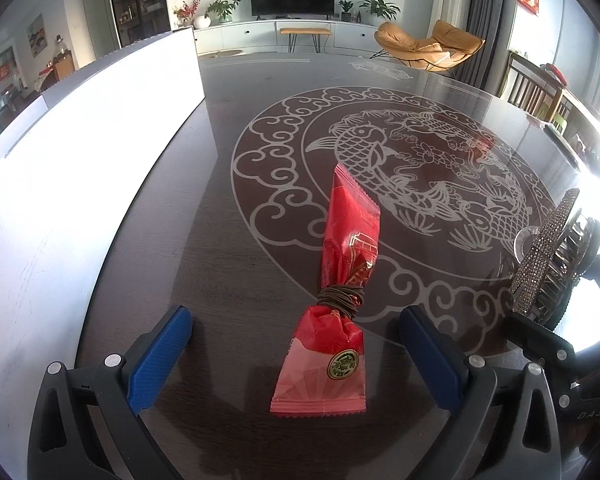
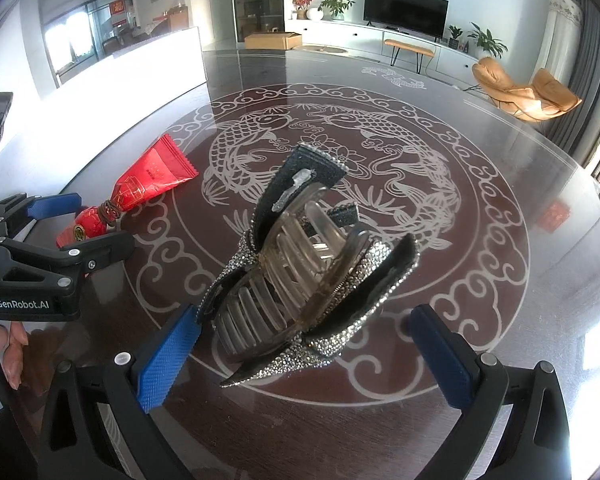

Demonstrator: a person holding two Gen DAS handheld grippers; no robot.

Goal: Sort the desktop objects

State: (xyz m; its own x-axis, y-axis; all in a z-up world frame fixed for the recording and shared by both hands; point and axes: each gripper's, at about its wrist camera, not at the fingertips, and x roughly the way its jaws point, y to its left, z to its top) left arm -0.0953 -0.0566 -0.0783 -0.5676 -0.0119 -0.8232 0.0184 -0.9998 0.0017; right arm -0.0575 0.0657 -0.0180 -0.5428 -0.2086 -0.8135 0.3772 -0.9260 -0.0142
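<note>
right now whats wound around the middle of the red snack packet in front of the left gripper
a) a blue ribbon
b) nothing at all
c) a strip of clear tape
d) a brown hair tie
d: a brown hair tie is looped several times around the pinched waist of the red snack packet, which lies on the table between the open left gripper's blue pads.

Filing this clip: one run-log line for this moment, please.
left gripper: open, straddling red foil snack packet | right gripper: open, around rhinestone hair claw clip | both on dark glass-topped table
</note>
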